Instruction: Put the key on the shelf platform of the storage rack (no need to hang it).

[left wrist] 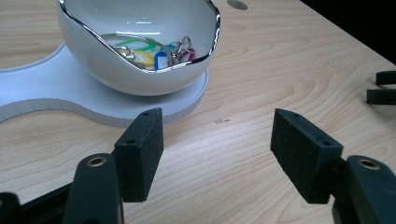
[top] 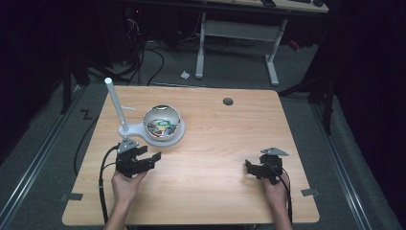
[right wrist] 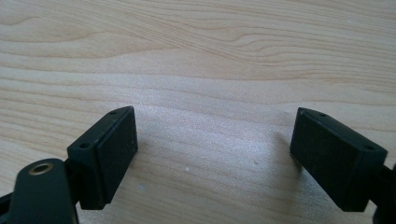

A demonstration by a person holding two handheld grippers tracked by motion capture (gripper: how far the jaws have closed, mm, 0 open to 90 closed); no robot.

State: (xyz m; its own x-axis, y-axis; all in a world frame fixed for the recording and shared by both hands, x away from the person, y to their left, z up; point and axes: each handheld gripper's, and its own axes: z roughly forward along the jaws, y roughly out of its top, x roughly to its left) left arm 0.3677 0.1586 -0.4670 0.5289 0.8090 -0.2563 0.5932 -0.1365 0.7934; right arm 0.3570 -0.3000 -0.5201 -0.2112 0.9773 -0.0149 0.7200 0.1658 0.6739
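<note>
Both hands rest low on the wooden worktop (top: 206,158). The left gripper (top: 146,157) and the right gripper (top: 250,166) each have their fingers spread, gripping nothing. Just beyond the left one, a white bowl (top: 163,122) of coloured key tags (left wrist: 154,53) sits on a white stand (top: 139,130) with a tilted post.

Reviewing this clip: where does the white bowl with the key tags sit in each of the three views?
High view: the white bowl sits left of the table's centre, on a white base plate beside an upright white post.
Left gripper view: the bowl is at upper left, beyond the open jaws, coloured key tags inside.
Right gripper view: bare wooden tabletop between its open jaws, no bowl.
Shared landmark: the round table hole.
</note>
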